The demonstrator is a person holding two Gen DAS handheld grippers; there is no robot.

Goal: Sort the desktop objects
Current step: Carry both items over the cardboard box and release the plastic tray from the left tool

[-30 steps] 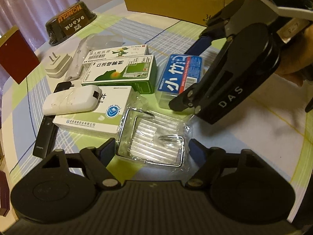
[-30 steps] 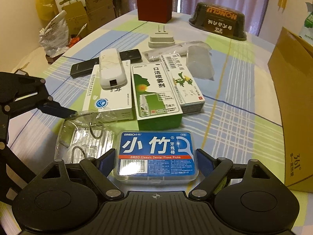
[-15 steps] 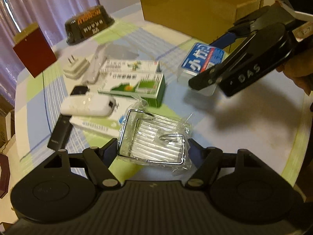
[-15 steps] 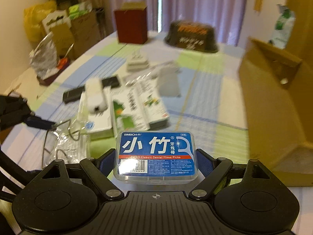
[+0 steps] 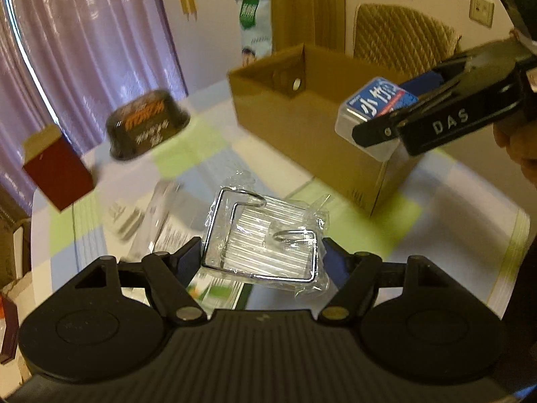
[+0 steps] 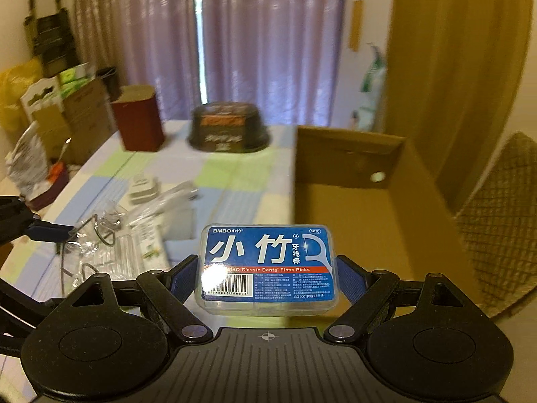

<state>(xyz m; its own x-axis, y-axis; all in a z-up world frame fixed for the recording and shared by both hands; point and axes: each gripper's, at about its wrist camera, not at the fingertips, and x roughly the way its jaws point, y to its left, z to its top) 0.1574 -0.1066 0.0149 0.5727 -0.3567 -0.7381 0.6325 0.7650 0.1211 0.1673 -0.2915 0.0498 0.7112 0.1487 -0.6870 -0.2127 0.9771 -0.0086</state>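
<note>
Both tools clamp items above checked tablecloth (image 5: 188, 154); purple curtains (image 6: 268, 40) behind.

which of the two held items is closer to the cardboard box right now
The blue floss pick case in the right tongs: it hangs beside the cardboard box rim. The plastic-wrapped wire rack in the left tongs is farther back, above the table.

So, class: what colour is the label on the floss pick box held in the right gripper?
Blue with white characters, on the floss pick box; right wrist view.
</note>
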